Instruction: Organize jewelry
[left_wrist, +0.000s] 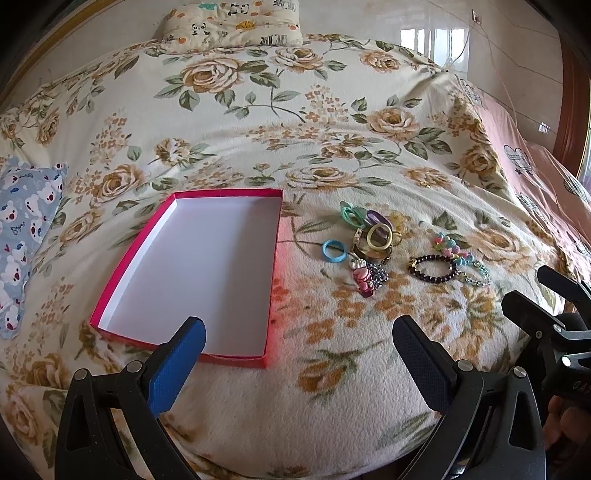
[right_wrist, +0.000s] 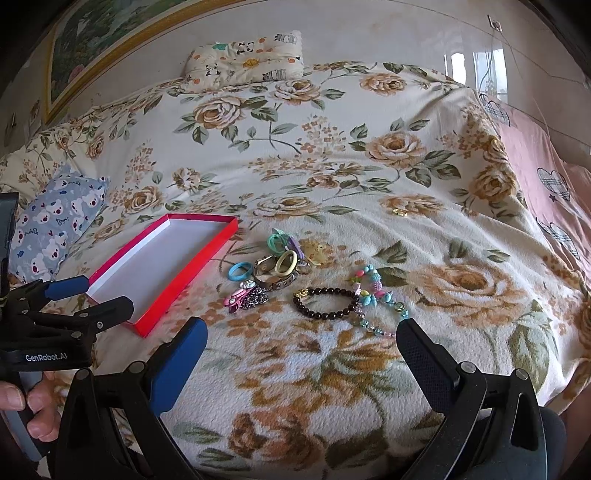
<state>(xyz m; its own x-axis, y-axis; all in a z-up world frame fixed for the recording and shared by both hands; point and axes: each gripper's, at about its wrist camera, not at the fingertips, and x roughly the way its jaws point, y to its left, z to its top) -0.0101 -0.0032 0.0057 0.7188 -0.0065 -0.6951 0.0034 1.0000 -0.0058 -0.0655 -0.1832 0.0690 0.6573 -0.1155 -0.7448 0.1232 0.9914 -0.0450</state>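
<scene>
Here the dark bead bracelet (right_wrist: 327, 303) lies on the bed just ahead of the wide, empty right claw (right_wrist: 301, 341), nearer than the wide, empty left claw (left_wrist: 299, 341), and the red box (left_wrist: 192, 273) waits at the left.

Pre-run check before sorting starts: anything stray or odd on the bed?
One stray: a small gold piece lies alone on the blanket, well beyond the jewelry pile, easy to miss. The red box holds nothing yet. Nothing looks spilled or damaged.
</scene>
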